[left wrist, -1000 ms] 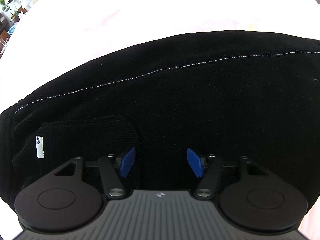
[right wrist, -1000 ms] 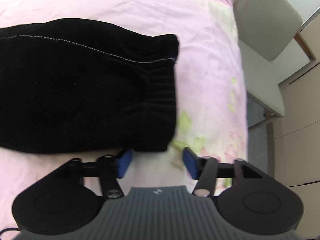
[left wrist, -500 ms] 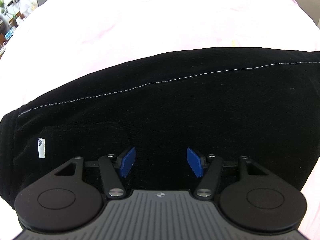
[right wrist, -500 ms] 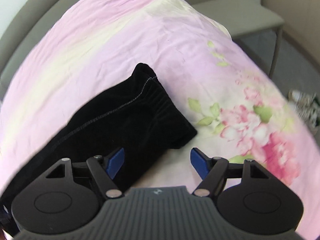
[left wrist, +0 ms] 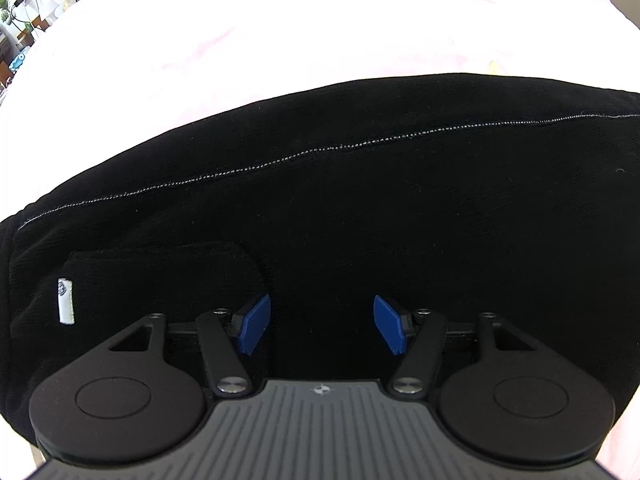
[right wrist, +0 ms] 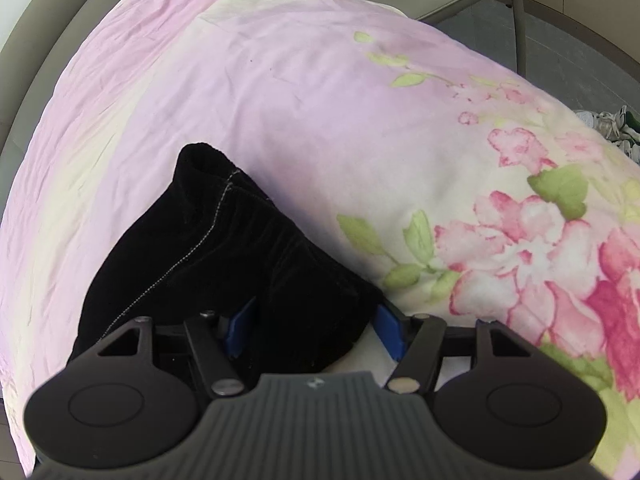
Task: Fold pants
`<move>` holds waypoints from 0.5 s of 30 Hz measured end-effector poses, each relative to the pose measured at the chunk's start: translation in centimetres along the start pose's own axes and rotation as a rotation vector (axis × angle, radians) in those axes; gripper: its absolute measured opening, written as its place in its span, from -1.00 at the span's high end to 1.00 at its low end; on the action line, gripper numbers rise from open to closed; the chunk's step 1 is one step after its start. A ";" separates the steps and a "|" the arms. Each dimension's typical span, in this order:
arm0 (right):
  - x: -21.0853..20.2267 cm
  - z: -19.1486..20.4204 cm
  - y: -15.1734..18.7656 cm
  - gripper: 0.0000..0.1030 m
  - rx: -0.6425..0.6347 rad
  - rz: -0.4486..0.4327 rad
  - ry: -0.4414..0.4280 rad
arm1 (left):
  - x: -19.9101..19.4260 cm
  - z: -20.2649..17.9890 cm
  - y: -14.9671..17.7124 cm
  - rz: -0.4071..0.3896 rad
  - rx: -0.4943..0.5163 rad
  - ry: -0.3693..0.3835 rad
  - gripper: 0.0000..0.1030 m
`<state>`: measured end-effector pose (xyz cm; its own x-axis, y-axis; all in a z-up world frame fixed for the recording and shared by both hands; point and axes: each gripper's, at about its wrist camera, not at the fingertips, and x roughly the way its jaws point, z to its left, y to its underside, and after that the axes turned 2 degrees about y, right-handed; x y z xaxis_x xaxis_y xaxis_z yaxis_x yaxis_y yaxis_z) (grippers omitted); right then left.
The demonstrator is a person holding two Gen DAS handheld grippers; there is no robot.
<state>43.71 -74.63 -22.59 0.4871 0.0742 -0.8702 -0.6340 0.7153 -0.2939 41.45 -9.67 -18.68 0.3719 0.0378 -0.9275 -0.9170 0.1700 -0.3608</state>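
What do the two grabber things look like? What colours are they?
Both look alike. The left gripper and right gripper have black metal link arms with silver screws, two round black discs, and a grey ribbed body bearing a tiny white mark. The finger pads are bright blue. No hands or sleeves show.

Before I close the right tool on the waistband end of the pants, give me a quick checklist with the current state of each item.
1. Black pants lie flat on the floral bedsheet: ok.
2. Corner of the elastic waistband sits between the right tool's pads: ok.
3. Right tool closed on fabric: not ok; its jaws have just been closing, no pinch visible yet.
4. Left tool open over the pants: ok.
5. Left tool gripping cloth: not ok, pads apart.
6. How many layers the right tool would catch: cannot tell.
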 end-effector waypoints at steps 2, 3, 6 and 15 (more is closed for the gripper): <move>0.1 1.0 0.2 -0.11 -0.049 -0.013 0.034 | 0.2 0.0 -0.1 0.000 -0.004 0.000 -0.38; 0.4 1.6 0.1 -0.04 -0.090 -0.022 0.059 | 0.3 0.0 -0.1 -0.001 -0.007 0.001 -0.38; -1.1 3.3 0.1 0.25 -0.180 -0.061 0.086 | 0.2 0.0 0.1 -0.004 -0.007 0.007 -0.38; -12.1 11.8 2.0 0.41 -0.447 -0.232 0.048 | -1.1 2.6 0.8 -0.029 -0.025 0.063 -0.38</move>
<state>43.60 -65.92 -7.98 0.6244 -0.0912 -0.7758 -0.7125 0.3407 -0.6135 40.73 -7.04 -17.71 0.3895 -0.0294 -0.9205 -0.9095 0.1451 -0.3895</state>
